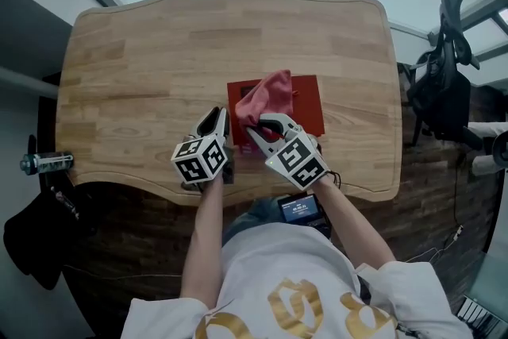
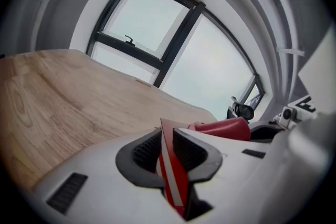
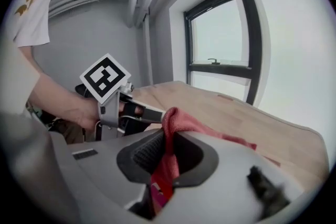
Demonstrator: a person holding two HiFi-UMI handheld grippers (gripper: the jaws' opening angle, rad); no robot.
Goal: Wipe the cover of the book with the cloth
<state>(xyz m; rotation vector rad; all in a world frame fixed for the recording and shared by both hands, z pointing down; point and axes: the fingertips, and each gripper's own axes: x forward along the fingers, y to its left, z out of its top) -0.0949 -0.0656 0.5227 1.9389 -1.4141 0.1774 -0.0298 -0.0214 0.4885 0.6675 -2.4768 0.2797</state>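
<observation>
Red book (image 1: 308, 103); crumpled, perhaps fleecy, pink cloth (image 1: 266, 98)

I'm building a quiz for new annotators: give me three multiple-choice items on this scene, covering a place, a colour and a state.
1. Where is the flat red book? A on the wooden table, in front of the person; B on a shelf; C in a drawer.
2. What colour is the crumpled cloth? A blue; B pinkish red; C white.
3. What is the left tool shut on? A nothing; B the cloth; C the book's edge.
Key: 1 A, the head view shows it there; 2 B, seen gripped by the right tool; 3 C, red cover and white pages sit between its pads.
</observation>
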